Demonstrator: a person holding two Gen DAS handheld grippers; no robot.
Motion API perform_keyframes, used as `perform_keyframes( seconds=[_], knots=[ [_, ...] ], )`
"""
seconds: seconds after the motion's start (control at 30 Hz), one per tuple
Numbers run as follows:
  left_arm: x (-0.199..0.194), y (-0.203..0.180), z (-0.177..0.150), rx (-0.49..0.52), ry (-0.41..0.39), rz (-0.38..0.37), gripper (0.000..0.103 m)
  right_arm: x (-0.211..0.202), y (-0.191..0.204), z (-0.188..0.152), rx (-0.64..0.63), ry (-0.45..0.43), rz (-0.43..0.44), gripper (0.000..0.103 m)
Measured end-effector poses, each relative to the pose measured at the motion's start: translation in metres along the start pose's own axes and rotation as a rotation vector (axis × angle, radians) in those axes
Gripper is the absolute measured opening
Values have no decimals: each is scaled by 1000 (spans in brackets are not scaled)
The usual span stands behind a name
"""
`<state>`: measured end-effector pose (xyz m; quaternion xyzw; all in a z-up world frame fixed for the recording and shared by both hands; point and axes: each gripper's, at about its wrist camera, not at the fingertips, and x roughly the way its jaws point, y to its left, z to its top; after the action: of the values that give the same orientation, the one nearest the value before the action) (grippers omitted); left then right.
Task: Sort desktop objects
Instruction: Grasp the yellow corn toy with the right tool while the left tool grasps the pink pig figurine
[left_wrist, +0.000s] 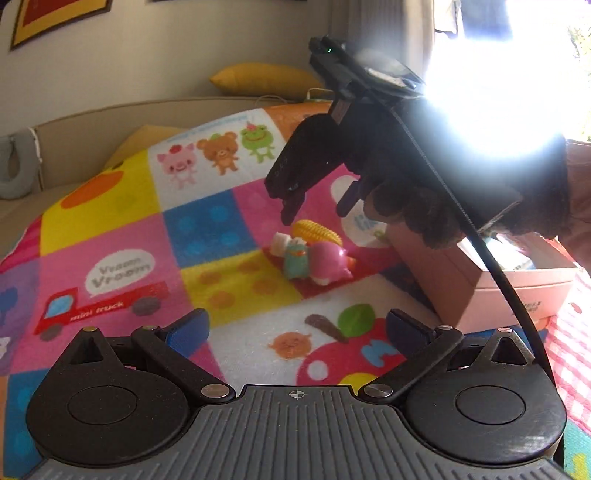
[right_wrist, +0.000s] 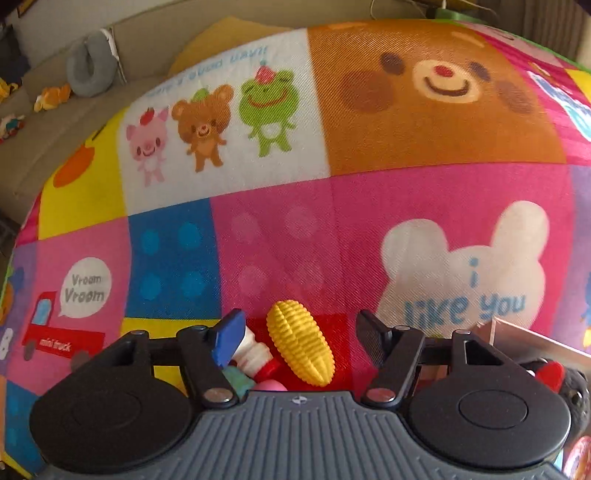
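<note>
Left wrist view: left gripper (left_wrist: 297, 326) hangs over the patchwork cloth (left_wrist: 122, 236) with fingers apart and empty, while the right gripper (left_wrist: 317, 201) at 12 o'clock drops, fingers spread, onto the toy pile, meaning yellow corn toy (left_wrist: 316, 230), teal figure (left_wrist: 297, 262) and pink toy (left_wrist: 330, 264), with the pink box (left_wrist: 461, 291) at 3 o'clock. Right wrist view: right gripper (right_wrist: 299, 330) stands parted and empty, corn toy (right_wrist: 301, 347) lying between the fingers untouched, so this looks like the approach-to-pick step; next it should lower, close on the corn, then carry it toward the box.
</note>
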<state>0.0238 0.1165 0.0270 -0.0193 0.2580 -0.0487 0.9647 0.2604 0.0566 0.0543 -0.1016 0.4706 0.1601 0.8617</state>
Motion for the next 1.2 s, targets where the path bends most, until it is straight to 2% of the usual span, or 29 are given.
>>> perform_keyframes(
  seconds=[0.07,0.1,0.17,0.27,0.4,0.47,0.57,0.63,0.7,0.77,0.9,0.97,1.03,1.1,1.13,1.17,1.2],
  knots=[
    [0,4,-3,-15,14,-2,103,16,8,3,-7,39,-31,65],
    [-1,6,-4,-18,22,-12,103,21,9,3,3,72,-11,49],
    [-2,5,-6,-1,26,-41,103,20,12,-5,6,122,57,35],
    [-5,-2,-9,43,26,-77,103,-2,17,-29,-66,133,101,32],
    [-9,-12,-13,65,41,-121,103,-50,12,-76,-128,136,154,32],
    [-11,-19,-16,75,50,-141,103,-81,6,-97,-140,88,157,32],
    [-9,-25,-17,81,51,-148,103,-142,-17,-127,-123,-58,174,31],
    [-4,-26,-14,69,55,-135,103,-171,-33,-150,-90,-124,183,31],
    [2,-24,-10,57,62,-111,103,-190,-49,-176,-58,-163,160,31],
    [7,-21,-9,42,70,-99,103,-195,-66,-201,-31,-160,116,31],
    [19,-17,-5,8,97,-53,103,-178,-99,-241,71,-119,48,31],
    [23,-18,-3,11,97,-53,103,-172,-110,-257,115,-135,15,31],
    [29,-22,0,27,101,-36,103,-169,-116,-276,145,-183,-15,39],
    [33,-29,1,45,109,-20,102,-168,-120,-293,176,-224,-18,59],
    [34,-31,1,55,115,-14,100,-168,-122,-302,194,-239,-10,62],
    [36,-34,1,67,122,-5,90,-167,-124,-309,208,-250,-4,65],
    [38,-38,1,83,135,5,73,-167,-125,-316,218,-261,-4,67]
  ],
)
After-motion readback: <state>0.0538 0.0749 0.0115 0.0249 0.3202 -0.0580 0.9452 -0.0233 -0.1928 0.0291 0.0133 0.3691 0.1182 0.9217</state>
